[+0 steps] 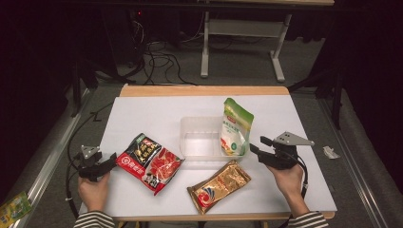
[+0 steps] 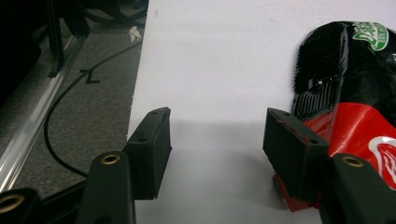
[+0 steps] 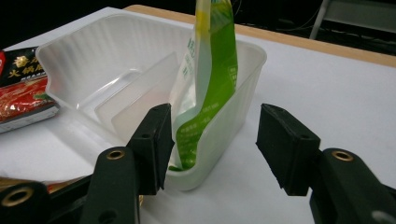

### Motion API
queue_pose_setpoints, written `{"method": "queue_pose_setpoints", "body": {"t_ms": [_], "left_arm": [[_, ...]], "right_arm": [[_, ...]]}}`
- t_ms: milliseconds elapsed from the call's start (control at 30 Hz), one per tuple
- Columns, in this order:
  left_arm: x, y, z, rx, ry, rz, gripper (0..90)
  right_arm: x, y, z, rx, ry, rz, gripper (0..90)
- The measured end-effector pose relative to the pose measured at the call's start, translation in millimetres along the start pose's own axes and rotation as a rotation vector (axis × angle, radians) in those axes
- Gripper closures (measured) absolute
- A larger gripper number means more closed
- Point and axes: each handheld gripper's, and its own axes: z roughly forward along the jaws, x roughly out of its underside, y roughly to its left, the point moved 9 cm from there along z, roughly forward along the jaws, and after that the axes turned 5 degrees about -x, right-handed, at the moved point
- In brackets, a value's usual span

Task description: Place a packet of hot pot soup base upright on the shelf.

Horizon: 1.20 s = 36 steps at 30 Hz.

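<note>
The green pouch (image 1: 235, 127) is standing in the clear bin (image 1: 199, 137), leaning on its right wall. The right gripper (image 1: 256, 147), jaws apart and holding nothing, is sitting just beside it. The red pouch (image 1: 149, 163) and gold pouch (image 1: 219, 185) are lying on the table (image 1: 285, 190), waiting to be packed, and the left gripper (image 1: 112, 160) is resting open against the red one

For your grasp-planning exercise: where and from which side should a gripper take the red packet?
Probably the red packet by its near-left edge, from the left: it lies flat on the table, that edge beside the open left gripper, with bare table around it.
</note>
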Motion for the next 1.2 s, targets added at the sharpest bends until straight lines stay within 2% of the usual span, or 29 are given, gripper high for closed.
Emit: {"method": "queue_pose_setpoints", "body": {"t_ms": [100, 233, 300, 333, 433, 633, 700, 900, 1100, 1133, 1200], "left_arm": [[-0.1, 0.1, 0.0, -0.006, -0.003, 0.002, 42.0], [-0.2, 0.2, 0.0, 0.001, -0.002, -0.004, 41.7], [-0.2, 0.2, -0.2, -0.005, -0.005, 0.001, 42.0], [-0.2, 0.2, -0.1, -0.006, -0.004, 0.001, 42.0], [-0.1, 0.2, 0.0, -0.003, -0.002, -0.002, 41.8], [0.0, 0.1, 0.1, -0.001, 0.002, 0.000, 41.9], [0.1, 0.2, 0.2, -0.001, 0.004, -0.001, 41.7], [0.1, 0.3, 0.0, -0.011, -0.001, 0.004, 41.6], [0.1, 0.6, 0.5, -0.022, 0.003, 0.003, 41.2], [0.3, 0.7, 0.6, -0.022, 0.005, 0.004, 41.2], [0.3, 0.6, 0.6, -0.022, 0.005, 0.005, 41.2]], "right_arm": [[8.0, 2.3, -1.1, 0.005, 0.006, 0.004, 47.5], [17.1, 8.2, -2.0, 0.004, 0.030, -0.038, 49.4], [19.1, 9.5, -2.8, 0.004, 0.027, -0.038, 49.4], [20.3, 10.9, -3.2, 0.002, 0.026, -0.022, 49.4], [25.2, 13.0, -3.4, -0.003, 0.026, -0.025, 50.0], [35.6, 18.7, -0.6, -0.026, 0.015, 0.011, 50.4], [38.1, 20.9, 1.1, -0.022, 0.008, 0.013, 50.4], [45.6, 32.5, 6.2, -0.052, 0.022, 0.006, 51.6], [52.9, 37.6, 10.3, -0.085, 0.063, 0.015, 52.8], [55.7, 40.0, 11.7, -0.090, 0.085, 0.002, 53.0], [56.6, 41.1, 12.4, -0.090, 0.088, -0.003, 53.0]]}}
